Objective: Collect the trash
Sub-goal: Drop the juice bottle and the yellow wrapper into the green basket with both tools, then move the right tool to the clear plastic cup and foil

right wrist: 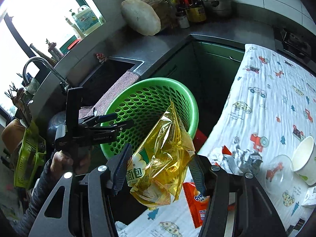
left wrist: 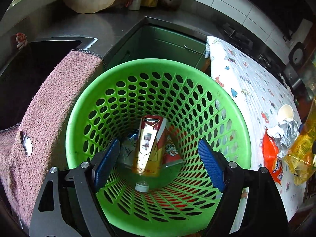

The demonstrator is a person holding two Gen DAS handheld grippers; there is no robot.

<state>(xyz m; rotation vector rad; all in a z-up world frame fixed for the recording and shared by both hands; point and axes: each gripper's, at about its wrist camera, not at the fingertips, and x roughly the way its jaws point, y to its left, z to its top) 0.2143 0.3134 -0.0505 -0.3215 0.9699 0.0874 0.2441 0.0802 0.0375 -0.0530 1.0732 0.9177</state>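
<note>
A green perforated basket point(left wrist: 158, 67) stands on the floor by the table; it also shows in the right wrist view point(right wrist: 158, 83). In it lie a red and yellow bottle point(left wrist: 148, 144) with a white cap and other wrappers. My left gripper point(left wrist: 160, 164) is open and empty above the basket's mouth; it shows in the right wrist view point(right wrist: 118, 121). My right gripper point(right wrist: 158, 169) is shut on a yellow bread bag point(right wrist: 164, 162), held in the air between the table and the basket; the bag shows at the left wrist view's right edge point(left wrist: 302, 154).
On the patterned tablecloth point(right wrist: 266, 102) lie an orange Ovaltine packet point(right wrist: 197, 203), crumpled foil point(right wrist: 243, 158), a paper cup point(right wrist: 304, 160) and a clear lid point(right wrist: 278, 169). A pink towel point(left wrist: 49, 106) hangs over the sink edge left of the basket. The counter holds a chopping block and bottles.
</note>
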